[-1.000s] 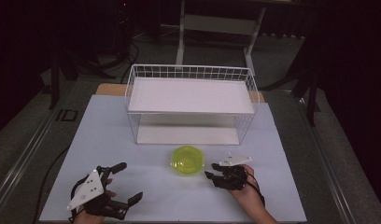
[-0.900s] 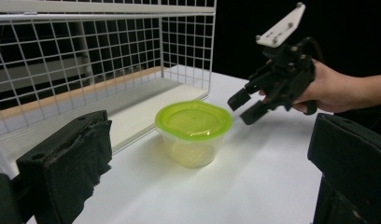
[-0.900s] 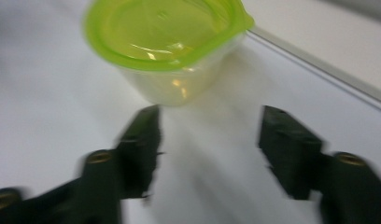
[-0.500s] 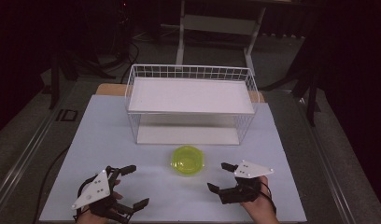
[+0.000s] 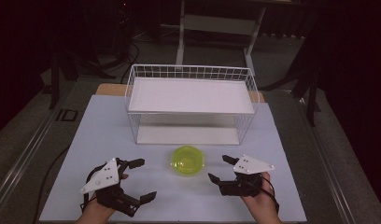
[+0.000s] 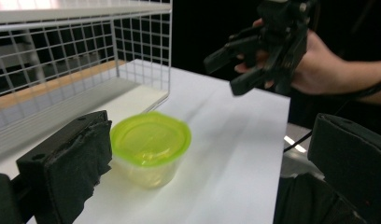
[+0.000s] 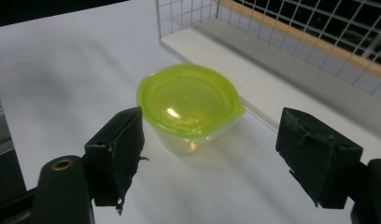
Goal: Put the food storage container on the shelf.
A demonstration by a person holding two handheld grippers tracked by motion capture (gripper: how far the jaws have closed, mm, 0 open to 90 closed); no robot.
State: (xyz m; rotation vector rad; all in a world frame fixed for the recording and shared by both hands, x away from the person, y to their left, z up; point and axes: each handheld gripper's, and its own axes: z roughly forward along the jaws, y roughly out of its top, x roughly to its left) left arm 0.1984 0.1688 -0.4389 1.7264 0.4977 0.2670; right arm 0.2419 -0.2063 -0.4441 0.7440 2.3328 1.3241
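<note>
- High view: a small clear container with a green lid (image 5: 187, 160) stands on the white surface (image 5: 291, 154), just in front of the white wire rack (image 5: 191, 102).
- High view: the left hand-held gripper (image 5: 141, 179) is at the near left of the container, well apart from it, with its jaws wide apart and nothing between them.
- High view: the right hand-held gripper (image 5: 221, 169) is near the container on its right side, not touching it. Its jaws have just been opening, then closing a little; they stand apart and nothing is between them.
- Left gripper view: the container (image 6: 150, 145) stands just beside the left pad, a little behind it; I cannot tell if they touch. The right pad is well apart from it. The other hand-held gripper (image 6: 242, 63) hangs above the surface, farther off, in a hand (image 6: 319, 65).
- Right gripper view: the container (image 7: 188, 106) stands beyond the two pads, closer to the left one, and neither pad presses on it. The lower shelf of the rack (image 7: 291, 88) is just behind it.
</note>
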